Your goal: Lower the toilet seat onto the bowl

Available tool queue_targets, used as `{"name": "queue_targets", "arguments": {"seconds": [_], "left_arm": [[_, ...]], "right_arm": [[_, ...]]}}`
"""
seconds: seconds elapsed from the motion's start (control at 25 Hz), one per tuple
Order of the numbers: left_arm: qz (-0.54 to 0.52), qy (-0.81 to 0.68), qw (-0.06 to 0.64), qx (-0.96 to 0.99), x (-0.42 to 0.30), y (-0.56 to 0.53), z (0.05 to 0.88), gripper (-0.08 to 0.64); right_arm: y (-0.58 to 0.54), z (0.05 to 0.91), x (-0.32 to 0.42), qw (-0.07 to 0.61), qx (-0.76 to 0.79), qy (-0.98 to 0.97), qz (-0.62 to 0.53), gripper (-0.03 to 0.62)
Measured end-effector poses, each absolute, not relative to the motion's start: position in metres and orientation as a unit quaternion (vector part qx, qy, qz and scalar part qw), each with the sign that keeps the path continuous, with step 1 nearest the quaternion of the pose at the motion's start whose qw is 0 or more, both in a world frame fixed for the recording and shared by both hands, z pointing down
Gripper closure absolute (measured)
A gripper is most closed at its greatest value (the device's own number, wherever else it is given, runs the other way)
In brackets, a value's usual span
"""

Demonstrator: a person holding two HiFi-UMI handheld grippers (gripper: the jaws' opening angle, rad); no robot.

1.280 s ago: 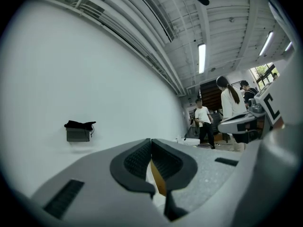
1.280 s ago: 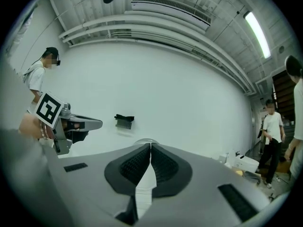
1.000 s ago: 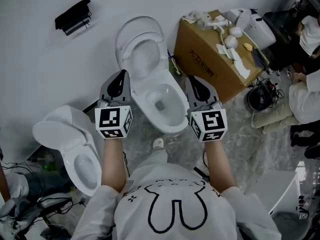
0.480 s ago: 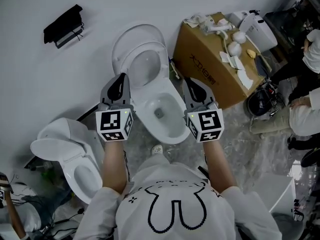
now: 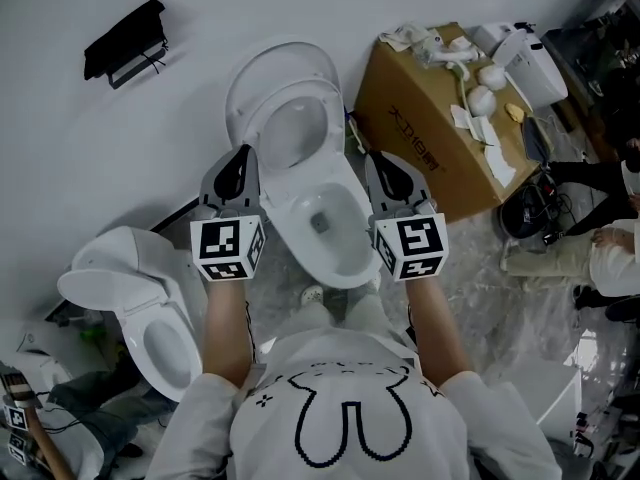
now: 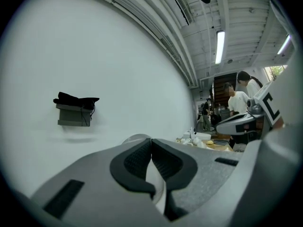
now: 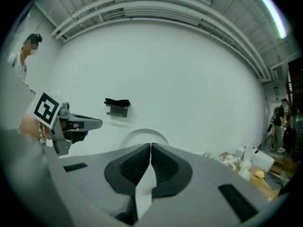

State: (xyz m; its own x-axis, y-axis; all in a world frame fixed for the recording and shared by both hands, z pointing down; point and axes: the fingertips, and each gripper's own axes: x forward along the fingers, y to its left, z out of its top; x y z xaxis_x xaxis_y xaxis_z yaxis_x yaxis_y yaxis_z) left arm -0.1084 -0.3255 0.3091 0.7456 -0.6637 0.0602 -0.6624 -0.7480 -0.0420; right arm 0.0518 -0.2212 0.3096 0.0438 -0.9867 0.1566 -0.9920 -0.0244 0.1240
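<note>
Both grippers have their jaws pressed together with nothing between them. I hold the left gripper just beside the left side of the bowl and the right gripper just beside its right side, both pointing toward the white wall. Between them, the toilet seat stands raised against its lid, leaving the bowl uncovered.

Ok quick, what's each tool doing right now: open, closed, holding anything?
Left tool: closed, nothing held.
Right tool: closed, nothing held.
</note>
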Motion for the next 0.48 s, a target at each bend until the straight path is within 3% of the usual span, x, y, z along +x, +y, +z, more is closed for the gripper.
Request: {"name": "queue_targets", "arguments": {"seconds": [0.48], "left_arm": [[-0.040, 0.429, -0.009, -0.902, -0.098, -0.341, 0.312, 0.549]], "right_arm": [[-0.259, 0.310, 0.089, 0.094, 0.671, -0.735, 0.012, 0.560]]}}
